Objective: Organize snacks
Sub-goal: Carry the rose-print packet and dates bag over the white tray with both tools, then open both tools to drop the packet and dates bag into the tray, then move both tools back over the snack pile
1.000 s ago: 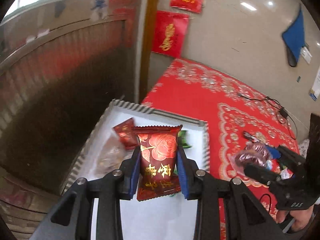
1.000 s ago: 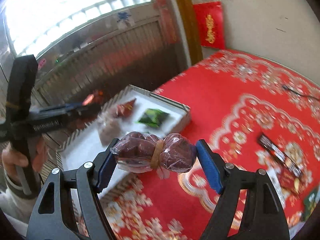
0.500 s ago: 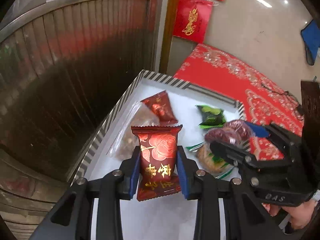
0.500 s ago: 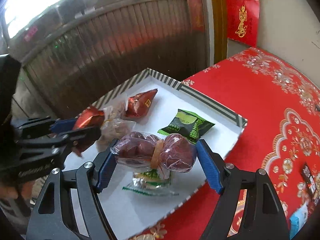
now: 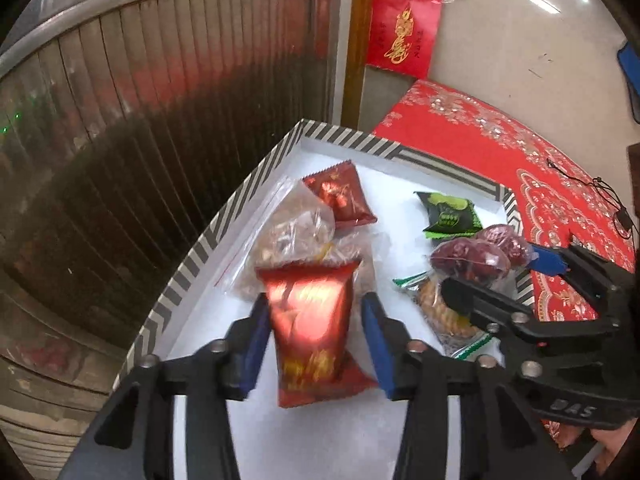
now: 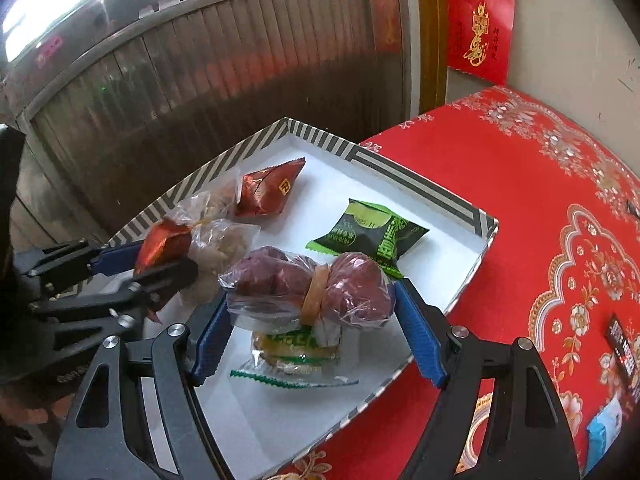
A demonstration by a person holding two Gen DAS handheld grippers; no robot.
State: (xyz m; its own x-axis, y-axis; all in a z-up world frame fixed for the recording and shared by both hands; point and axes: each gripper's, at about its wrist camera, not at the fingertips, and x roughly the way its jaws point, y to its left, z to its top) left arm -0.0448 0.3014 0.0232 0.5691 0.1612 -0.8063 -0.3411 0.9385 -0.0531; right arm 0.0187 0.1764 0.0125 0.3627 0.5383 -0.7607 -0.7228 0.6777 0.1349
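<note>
Red foil rose-print snack packet (image 5: 310, 322), light & slippery w/ soft crushable fill, is seen loose between spread left tongs (image 5: 314, 330); clear rubber-banded bag of dark red dates (image 6: 310, 290), soft, is pinched endwise by right tongs (image 6: 312, 338) over white striped-rim tray (image 6: 416, 172).

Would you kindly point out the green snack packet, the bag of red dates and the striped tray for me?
green snack packet (image 6: 370, 234), right wrist view, middle of its printed face.
bag of red dates (image 6: 308, 290), right wrist view, clear wrap near the rubber band.
striped tray (image 6: 416, 180), right wrist view, far striped rim.

a red patterned tablecloth (image 6: 520, 200) carries a striped-rim white tray (image 6: 420, 178) and loose snack packets (image 6: 622, 350).
</note>
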